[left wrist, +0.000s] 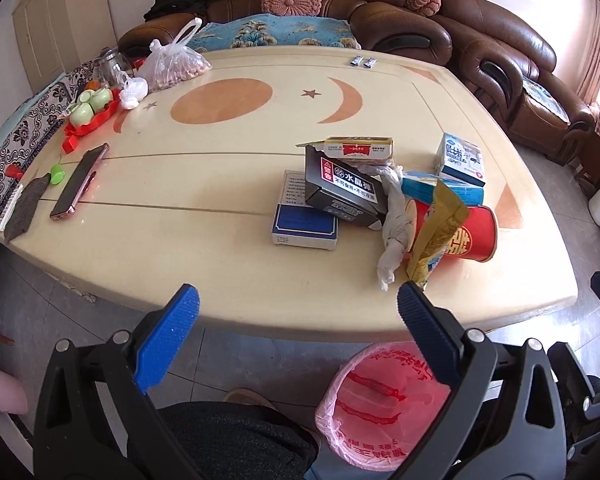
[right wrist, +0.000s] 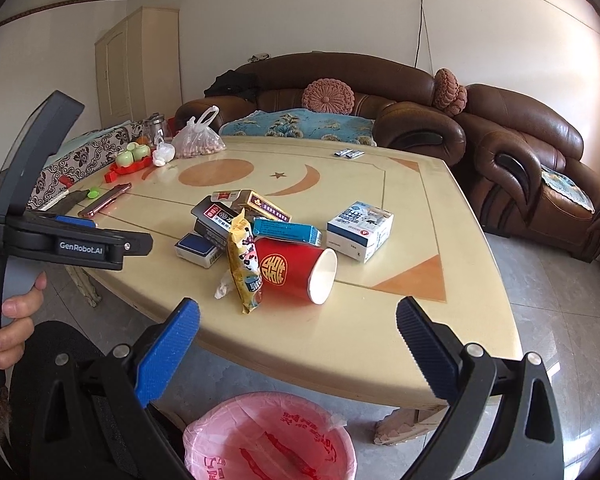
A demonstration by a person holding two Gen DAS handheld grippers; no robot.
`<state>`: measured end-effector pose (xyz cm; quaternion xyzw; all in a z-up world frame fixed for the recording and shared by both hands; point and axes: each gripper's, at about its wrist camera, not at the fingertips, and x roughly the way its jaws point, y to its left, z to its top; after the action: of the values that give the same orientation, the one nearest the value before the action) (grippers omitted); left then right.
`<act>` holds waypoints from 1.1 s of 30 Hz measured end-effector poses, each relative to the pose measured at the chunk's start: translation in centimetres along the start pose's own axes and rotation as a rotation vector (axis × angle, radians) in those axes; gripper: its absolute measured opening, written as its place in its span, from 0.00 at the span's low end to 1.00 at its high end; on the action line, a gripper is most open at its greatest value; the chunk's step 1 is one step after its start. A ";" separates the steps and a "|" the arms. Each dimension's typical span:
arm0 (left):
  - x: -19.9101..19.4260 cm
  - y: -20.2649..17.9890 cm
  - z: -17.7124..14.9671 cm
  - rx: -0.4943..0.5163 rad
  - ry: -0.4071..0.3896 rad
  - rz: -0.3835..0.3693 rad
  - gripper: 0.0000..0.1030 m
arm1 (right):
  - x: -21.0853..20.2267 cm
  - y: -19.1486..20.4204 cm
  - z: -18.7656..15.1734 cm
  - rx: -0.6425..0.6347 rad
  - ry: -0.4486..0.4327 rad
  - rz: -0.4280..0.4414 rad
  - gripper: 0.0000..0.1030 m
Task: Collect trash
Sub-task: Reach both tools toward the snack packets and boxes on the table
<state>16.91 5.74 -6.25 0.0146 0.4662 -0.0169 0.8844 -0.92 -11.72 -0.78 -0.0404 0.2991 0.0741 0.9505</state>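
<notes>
A heap of trash lies near the table's front right: a tipped red paper cup (left wrist: 474,234) (right wrist: 296,270), a yellow snack wrapper (left wrist: 434,236) (right wrist: 244,264), a crumpled tissue (left wrist: 394,224), a black box (left wrist: 342,188) (right wrist: 214,216), a blue-faced box (left wrist: 304,226) (right wrist: 198,250), a teal box (right wrist: 286,232) and a white-blue carton (left wrist: 462,160) (right wrist: 360,230). A bin lined with a pink bag (left wrist: 380,404) (right wrist: 268,436) stands on the floor below the table edge. My left gripper (left wrist: 298,310) and right gripper (right wrist: 298,322) hover open and empty before the table, short of the heap.
The cream table (left wrist: 204,264) also carries a phone (left wrist: 80,180), a red tray with green cups (left wrist: 90,110), a plastic bag of nuts (left wrist: 172,66) and two small sachets (left wrist: 362,61). Brown leather sofas (right wrist: 512,148) ring the far side. A person's dark-clad knee (left wrist: 228,436) sits below.
</notes>
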 end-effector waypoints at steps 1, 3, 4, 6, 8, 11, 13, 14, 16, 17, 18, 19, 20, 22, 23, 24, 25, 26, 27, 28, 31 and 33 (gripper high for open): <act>0.6 0.2 0.3 0.000 0.010 0.001 0.94 | 0.4 0.3 -0.1 -0.007 -0.001 0.003 0.94; 1.7 0.5 0.6 -0.004 0.027 0.004 0.94 | 1.2 0.9 -0.3 -0.023 0.007 0.000 0.94; 2.2 0.6 0.8 -0.006 0.037 0.004 0.94 | 1.7 1.0 -0.4 -0.026 0.016 0.005 0.94; 2.9 0.8 1.2 -0.004 0.049 -0.012 0.94 | 2.5 1.1 -0.4 -0.018 0.024 0.017 0.94; 3.3 0.7 1.6 0.004 0.056 -0.038 0.94 | 3.1 1.0 -0.3 -0.011 0.024 0.027 0.94; 3.6 0.6 2.9 0.022 0.047 -0.055 0.94 | 3.8 0.9 0.2 -0.014 0.013 0.034 0.94; 3.5 0.2 4.1 0.055 0.031 -0.062 0.94 | 4.2 1.0 0.5 -0.022 0.004 0.041 0.94; 3.5 -0.1 4.7 0.078 0.024 -0.068 0.94 | 4.3 1.1 0.6 -0.025 -0.006 0.046 0.94; 3.6 -0.6 6.0 0.135 0.002 -0.088 0.94 | 4.5 1.5 0.8 -0.038 -0.025 0.054 0.94; 3.7 -0.8 6.5 0.171 -0.008 -0.103 0.94 | 4.7 1.9 0.9 -0.044 -0.031 0.055 0.94; 4.0 -1.1 7.1 0.210 -0.016 -0.117 0.94 | 4.9 2.1 0.9 -0.049 -0.033 0.057 0.92; 4.4 -1.4 7.6 0.248 -0.018 -0.113 0.94 | 5.2 2.4 0.9 -0.052 -0.033 0.061 0.90; 4.8 -1.6 8.0 0.279 -0.019 -0.108 0.94 | 5.5 2.7 0.8 -0.054 -0.032 0.064 0.90; 5.8 -1.8 8.7 0.338 -0.009 -0.121 0.94 | 6.3 3.2 0.8 -0.059 -0.017 0.074 0.89; 6.1 -1.9 8.9 0.367 -0.004 -0.143 0.94 | 6.7 3.4 0.7 -0.060 -0.013 0.076 0.89; 6.5 -2.0 9.1 0.404 -0.002 -0.169 0.94 | 7.0 3.7 0.6 -0.062 -0.009 0.078 0.89; 6.8 -2.1 9.2 0.433 -0.001 -0.184 0.94 | 7.2 4.0 0.5 -0.065 -0.006 0.080 0.88; 7.1 -2.2 9.4 0.460 0.007 -0.188 0.94 | 7.4 4.2 0.4 -0.067 -0.003 0.078 0.88; 7.4 -2.3 9.6 0.479 0.011 -0.196 0.94 | 7.6 4.3 0.3 -0.068 -0.001 0.079 0.87; 7.7 -2.4 9.7 0.499 0.016 -0.213 0.94 | 7.7 4.4 0.3 -0.070 -0.003 0.076 0.87; 8.5 -2.8 10.1 0.551 0.024 -0.243 0.94 | 8.3 5.1 0.3 -0.082 -0.017 0.051 0.86; 9.0 -3.2 10.1 0.592 0.020 -0.259 0.94 | 8.7 5.3 0.3 -0.080 -0.027 0.044 0.85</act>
<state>30.13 1.96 -7.98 0.2118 0.4475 -0.2640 0.8277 5.39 -5.42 -5.68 -0.0710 0.2837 0.1074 0.9502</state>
